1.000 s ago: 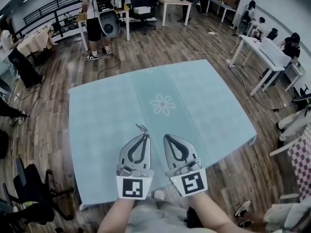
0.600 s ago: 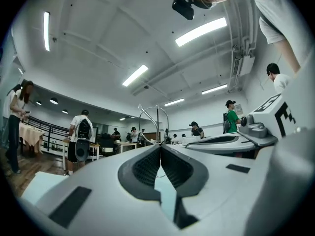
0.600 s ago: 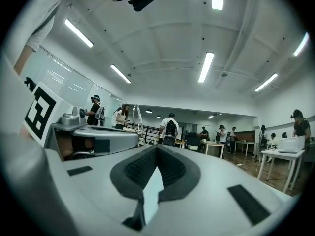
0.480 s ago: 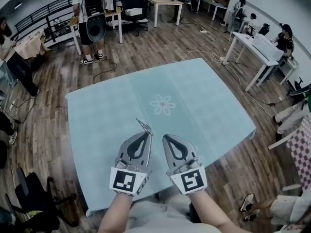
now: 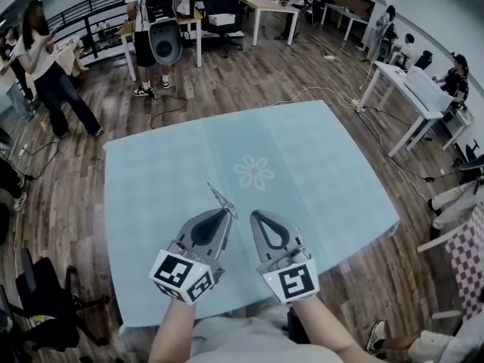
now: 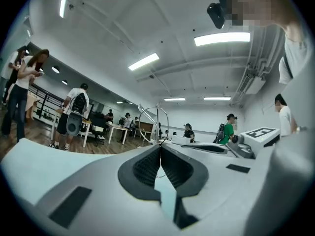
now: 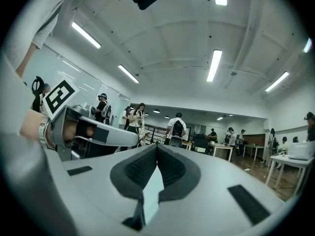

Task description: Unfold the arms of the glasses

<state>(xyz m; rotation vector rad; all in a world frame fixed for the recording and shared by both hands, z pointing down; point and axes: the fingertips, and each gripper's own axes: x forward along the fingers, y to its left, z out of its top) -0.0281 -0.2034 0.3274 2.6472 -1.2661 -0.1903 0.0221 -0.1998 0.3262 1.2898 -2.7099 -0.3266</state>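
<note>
Holding the glasses [image 5: 221, 200] up in the air over the blue table [image 5: 151, 225], the left gripper [image 5: 225, 215] has its jaws squeezed tight on the thin wire frame. The glasses poke out past the jaw tips, and one round lens ring stands up above them. The right gripper [image 5: 255, 218] sits just beside the left one, with its jaws closed on each other and nothing between them. So the first bit looks done, since the glasses are off the table and in a firm grip. The real job looks like it has not started yet. The wire is so thin that I cannot tell for sure how the arms lie, but nothing is pulling on them. I think the right gripper has to open, catch one arm and swing it out — gently, because the frame looks easy to bend. Then the other arm needs the same. A white flower [image 5: 254, 172] is printed on the table farther out, well away from both grippers.
</note>
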